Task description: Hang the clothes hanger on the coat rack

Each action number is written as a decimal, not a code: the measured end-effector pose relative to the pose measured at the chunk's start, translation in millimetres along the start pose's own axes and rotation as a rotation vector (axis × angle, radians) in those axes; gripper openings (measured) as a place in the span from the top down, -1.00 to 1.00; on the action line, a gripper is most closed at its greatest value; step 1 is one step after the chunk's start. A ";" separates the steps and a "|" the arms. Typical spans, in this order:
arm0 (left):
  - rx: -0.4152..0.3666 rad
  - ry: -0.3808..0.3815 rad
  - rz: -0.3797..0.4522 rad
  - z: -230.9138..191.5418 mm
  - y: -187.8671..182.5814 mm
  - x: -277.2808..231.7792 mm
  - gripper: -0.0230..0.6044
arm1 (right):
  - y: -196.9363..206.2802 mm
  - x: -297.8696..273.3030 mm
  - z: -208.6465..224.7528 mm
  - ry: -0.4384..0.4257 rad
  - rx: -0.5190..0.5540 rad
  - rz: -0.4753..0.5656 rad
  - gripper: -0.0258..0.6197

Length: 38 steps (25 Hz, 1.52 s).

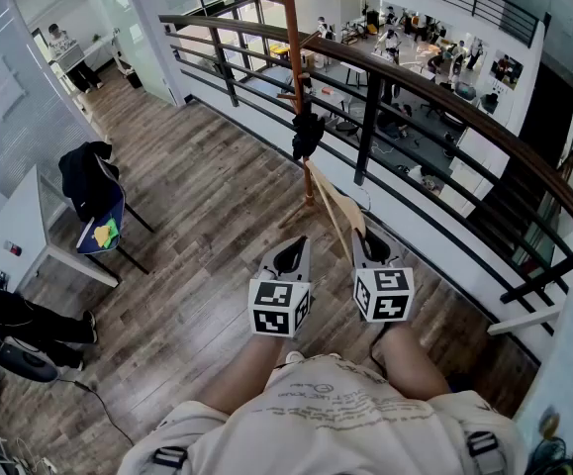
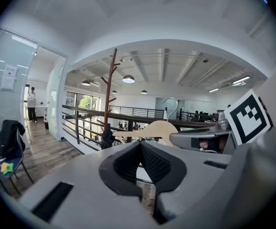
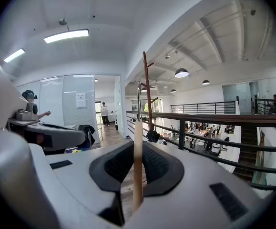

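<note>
One hanger (image 1: 337, 214) sits clamped between right gripper (image 1: 370, 240) fingers; left gripper (image 1: 290, 255) fingers closed (empty); one coat rack (image 1: 293, 57) ahead.

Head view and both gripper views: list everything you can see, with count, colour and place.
coat rack: one, brown, ahead by the railing
railing: one, black with brown top rail, along the balcony edge
bundle: one, black, hanging on the coat rack
chair: one, blue, left
jacket: one, black, draped over the chair
desk: one, white, far left
clothes hanger: one, pale wood, in the right hand-held gripper
left hand-held gripper: one, grey, shut, empty
right hand-held gripper: one, grey, shut on the clothes hanger
</note>
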State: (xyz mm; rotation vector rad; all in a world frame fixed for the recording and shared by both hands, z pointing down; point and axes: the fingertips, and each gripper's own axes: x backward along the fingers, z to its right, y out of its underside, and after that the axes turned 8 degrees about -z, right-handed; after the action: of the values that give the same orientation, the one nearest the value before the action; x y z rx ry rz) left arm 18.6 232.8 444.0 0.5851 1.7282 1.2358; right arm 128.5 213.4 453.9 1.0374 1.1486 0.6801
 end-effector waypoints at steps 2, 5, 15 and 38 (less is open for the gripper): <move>-0.011 0.001 0.004 -3.0 -2.1 2.1 0.92 | -1.0 -0.4 -4.2 0.000 -0.005 0.004 0.76; -0.015 0.004 0.013 -5.8 -5.8 5.2 0.92 | -2.1 1.7 -7.5 0.005 -0.008 0.008 0.76; -0.015 0.002 0.020 -22.0 -7.6 8.9 0.92 | -5.2 3.5 -16.0 0.032 -0.001 0.027 0.76; -0.018 0.060 0.058 -95.4 -9.6 9.5 0.92 | -23.2 -33.3 -45.0 0.139 -0.014 0.049 0.77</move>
State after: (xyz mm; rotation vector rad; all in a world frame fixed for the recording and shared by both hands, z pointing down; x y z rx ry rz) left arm -67.7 190.2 440.2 0.5969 1.7588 1.3206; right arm 74.1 189.0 443.1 1.0217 1.2398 0.8082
